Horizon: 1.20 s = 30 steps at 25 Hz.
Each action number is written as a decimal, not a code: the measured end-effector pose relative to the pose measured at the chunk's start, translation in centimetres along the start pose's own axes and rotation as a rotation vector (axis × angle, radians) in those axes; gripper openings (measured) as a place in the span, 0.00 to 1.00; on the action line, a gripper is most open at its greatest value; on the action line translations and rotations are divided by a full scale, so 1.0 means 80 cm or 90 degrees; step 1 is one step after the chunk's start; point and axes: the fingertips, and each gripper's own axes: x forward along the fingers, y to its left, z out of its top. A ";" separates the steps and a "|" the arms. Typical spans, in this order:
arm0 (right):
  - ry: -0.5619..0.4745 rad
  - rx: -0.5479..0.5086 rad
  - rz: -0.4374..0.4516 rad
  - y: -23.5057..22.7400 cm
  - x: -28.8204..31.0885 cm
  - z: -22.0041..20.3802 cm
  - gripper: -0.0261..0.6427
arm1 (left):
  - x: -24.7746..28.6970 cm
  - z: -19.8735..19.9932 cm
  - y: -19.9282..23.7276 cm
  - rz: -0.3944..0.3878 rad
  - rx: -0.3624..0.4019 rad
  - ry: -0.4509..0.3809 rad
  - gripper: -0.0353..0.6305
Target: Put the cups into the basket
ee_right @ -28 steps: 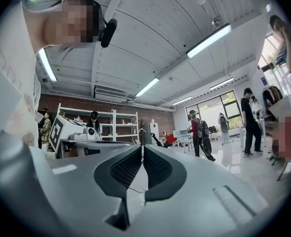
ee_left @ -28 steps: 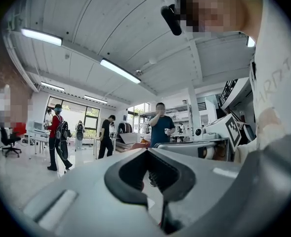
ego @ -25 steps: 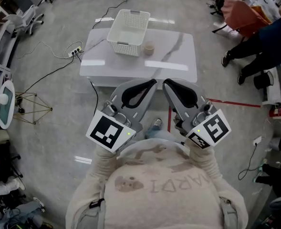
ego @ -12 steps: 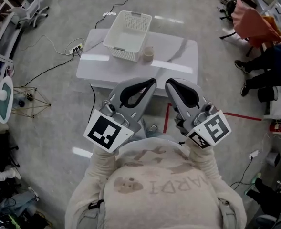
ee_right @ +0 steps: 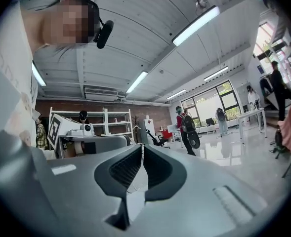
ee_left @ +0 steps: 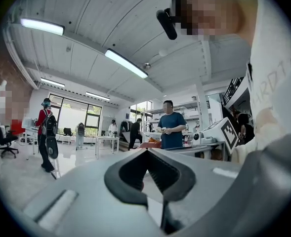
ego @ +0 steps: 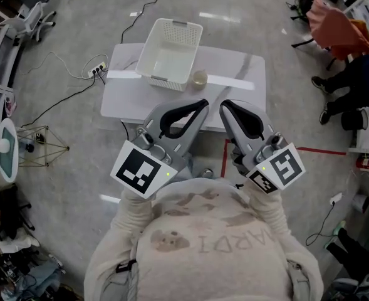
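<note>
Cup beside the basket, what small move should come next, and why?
Likely reach the right tongs forward toward the cup, opening them on the way. They are shut and empty, held near the chest short of the table, and the cup stands outside the basket, by its right side.

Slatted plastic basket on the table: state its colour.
The slatted plastic basket is white all over; the head view shows it best.
</note>
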 end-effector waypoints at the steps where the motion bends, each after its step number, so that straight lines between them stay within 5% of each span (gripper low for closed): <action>1: 0.000 0.000 -0.005 -0.005 0.015 0.000 0.10 | 0.002 0.000 0.015 -0.006 0.002 0.000 0.05; 8: 0.005 0.010 -0.065 -0.047 0.111 -0.001 0.10 | 0.012 -0.006 0.113 -0.053 0.013 0.009 0.05; 18: 0.090 0.023 -0.148 -0.126 0.146 -0.040 0.11 | 0.042 -0.032 0.164 -0.087 -0.033 0.007 0.05; 30: 0.311 0.087 -0.175 -0.268 0.166 -0.205 0.13 | 0.107 -0.076 0.192 -0.046 -0.076 0.036 0.05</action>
